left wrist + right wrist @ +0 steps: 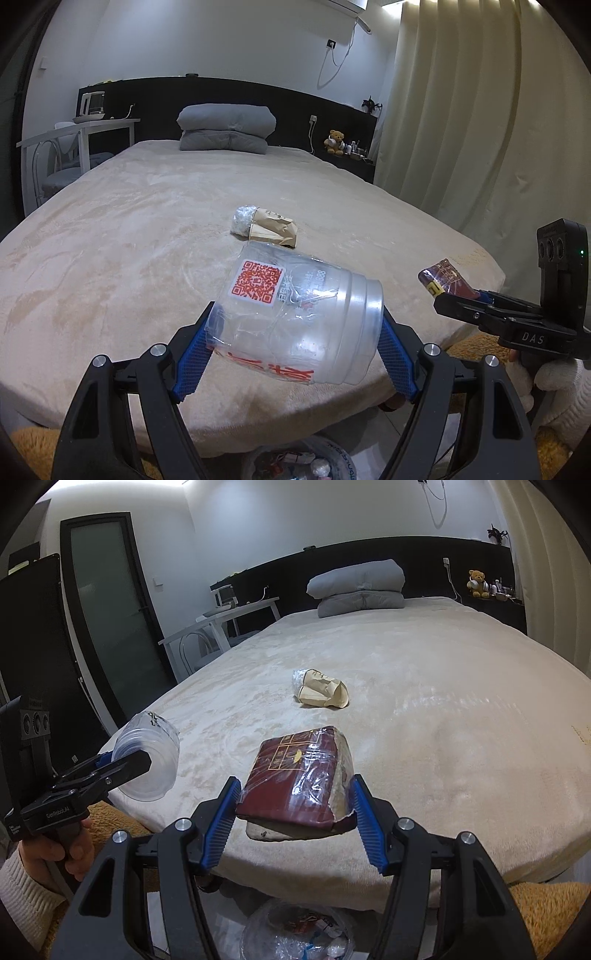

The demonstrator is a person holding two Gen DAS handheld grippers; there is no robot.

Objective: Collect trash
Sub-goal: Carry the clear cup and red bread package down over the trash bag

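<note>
My left gripper [295, 332] is shut on a clear plastic cup [295, 314] with a red QR label, held on its side over the bed's front edge; the cup also shows in the right wrist view [147, 760]. My right gripper [295, 805] is shut on a dark red wrapped packet [295, 775], held above the bed edge; the packet also shows in the left wrist view [445, 278]. A crumpled brown paper bag with clear plastic [266, 225] lies on the beige bed [129, 221], beyond both grippers; it also shows in the right wrist view [321, 690].
A trash bag with wrappers [299, 930] sits on the floor below the grippers, at the foot of the bed. Folded grey bedding [227, 127] lies at the headboard. A white desk and chair [74, 140] stand left. Curtains [480, 110] hang right.
</note>
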